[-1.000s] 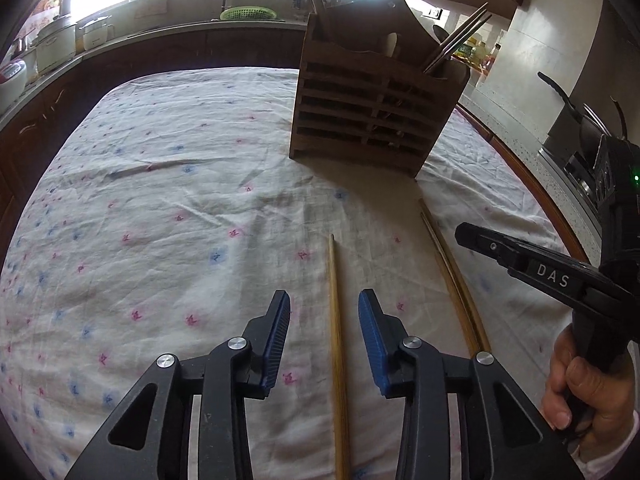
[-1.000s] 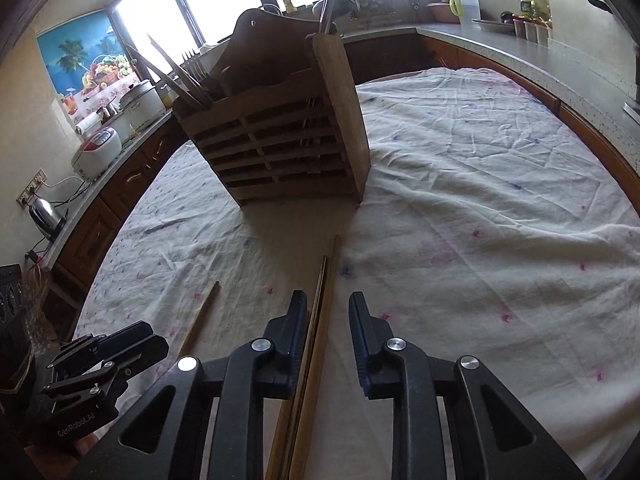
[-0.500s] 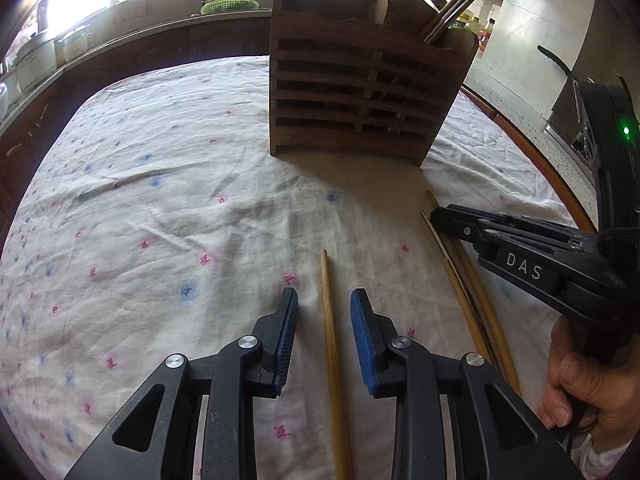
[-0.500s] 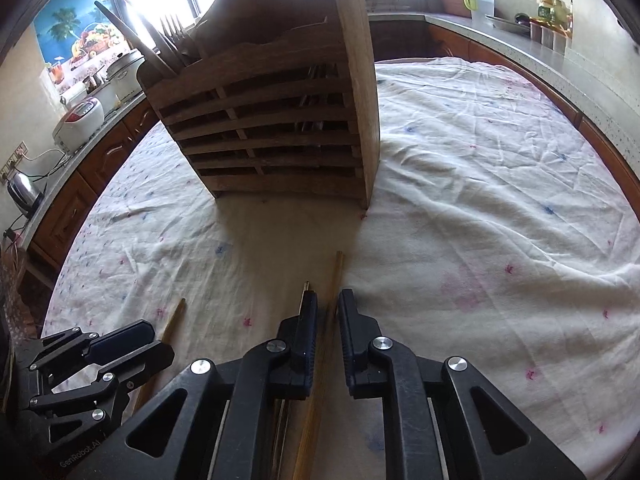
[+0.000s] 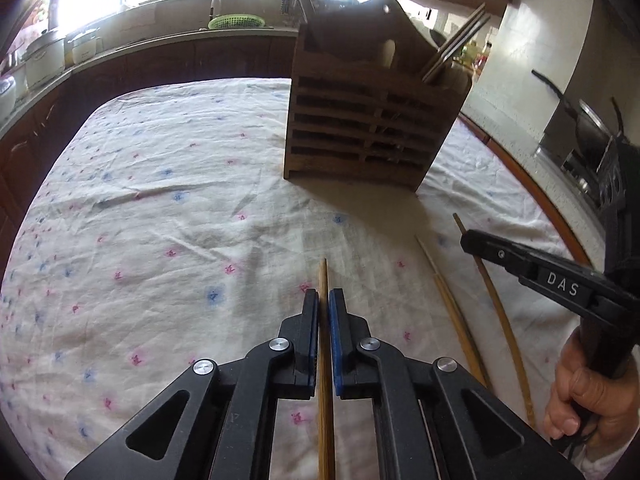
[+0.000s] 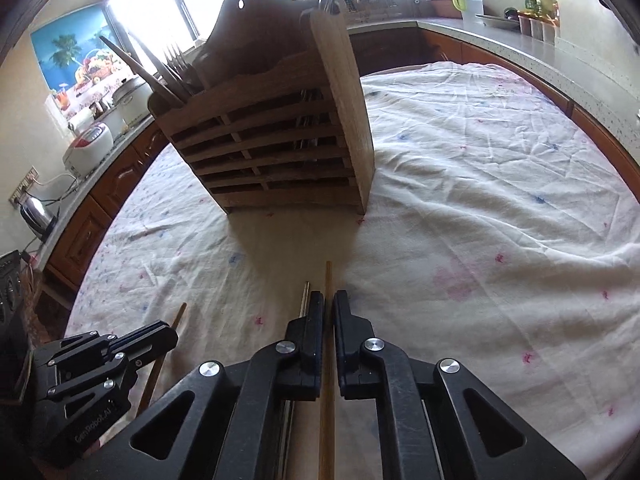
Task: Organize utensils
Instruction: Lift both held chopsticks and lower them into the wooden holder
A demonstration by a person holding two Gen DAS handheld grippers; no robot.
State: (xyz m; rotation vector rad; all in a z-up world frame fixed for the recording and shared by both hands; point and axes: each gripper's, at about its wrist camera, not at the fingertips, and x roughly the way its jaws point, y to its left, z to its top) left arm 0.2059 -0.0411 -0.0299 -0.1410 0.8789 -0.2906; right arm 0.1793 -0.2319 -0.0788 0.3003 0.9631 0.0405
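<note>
On the flowered tablecloth, my left gripper (image 5: 324,300) is closing its jaws on a wooden chopstick (image 5: 323,276), and the blue pads press both its sides. My right gripper (image 6: 329,300) is closing the same way on a second wooden chopstick (image 6: 328,280), whose tip pokes out ahead. A thinner stick (image 6: 305,296) lies just left of its fingers. In the left wrist view the right gripper (image 5: 466,240) shows at the right, over two chopsticks (image 5: 448,304). The slatted wooden utensil holder (image 5: 368,128) stands upright beyond both grippers, with chopsticks and forks in it.
A hand (image 5: 588,396) grips the right tool's handle at the lower right. The left gripper (image 6: 168,334) shows at the lower left of the right wrist view. Kitchen counters (image 6: 520,36) with rice cookers (image 5: 44,56), a kettle (image 6: 36,214) and jars ring the table.
Both grippers went from open around their chopsticks to closed on them. The holder loomed nearer half a second ago and now sits about as far off as before.
</note>
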